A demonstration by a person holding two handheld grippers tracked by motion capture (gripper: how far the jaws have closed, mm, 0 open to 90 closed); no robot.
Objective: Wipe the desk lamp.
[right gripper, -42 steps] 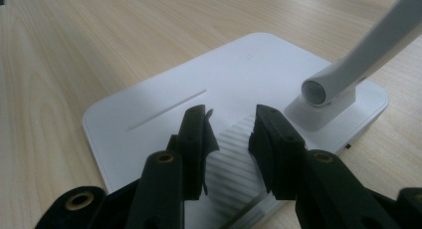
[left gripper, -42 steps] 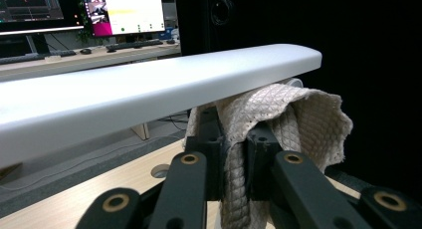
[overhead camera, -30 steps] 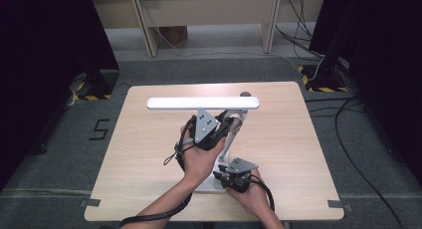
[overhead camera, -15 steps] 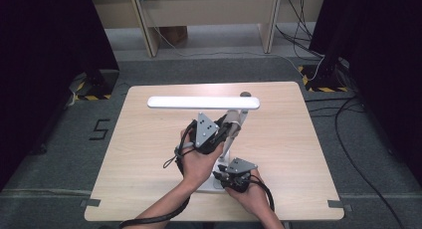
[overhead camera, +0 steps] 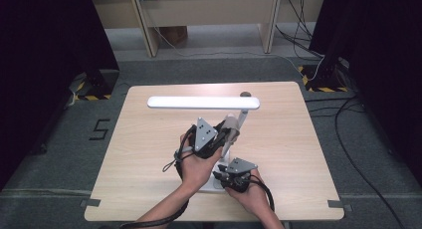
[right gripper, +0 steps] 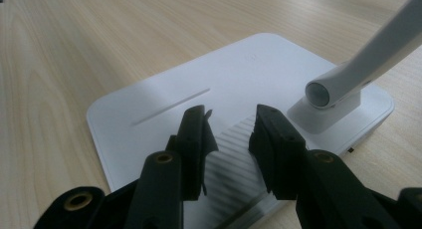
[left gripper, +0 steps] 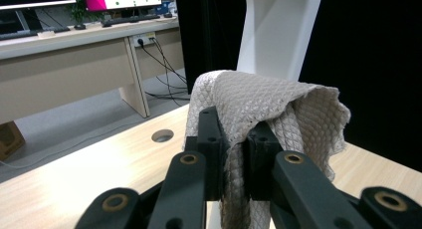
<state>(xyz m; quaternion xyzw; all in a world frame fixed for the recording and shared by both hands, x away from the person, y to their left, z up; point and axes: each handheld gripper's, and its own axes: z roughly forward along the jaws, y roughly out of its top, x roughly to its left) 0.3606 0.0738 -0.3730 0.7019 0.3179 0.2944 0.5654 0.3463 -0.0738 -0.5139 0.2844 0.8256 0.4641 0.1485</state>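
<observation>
A desk lamp (overhead camera: pixel 219 103) is being wiped: a cloth (left gripper: pixel 263 109) is clamped in the left gripper (left gripper: pixel 234 154) against the lamp's stem (overhead camera: pixel 233 134). The base (right gripper: pixel 164 114) is steadied beneath the parted, empty right gripper (right gripper: pixel 231 134). Next, a stroke along the stem seems called for.

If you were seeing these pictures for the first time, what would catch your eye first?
Probably the white desk lamp, its long head stretching across the middle of the table. Next, the left gripper shut on a beige cloth against the lamp's arm. Nearer the person, the right gripper rests on the lamp's flat base, holding nothing.
</observation>
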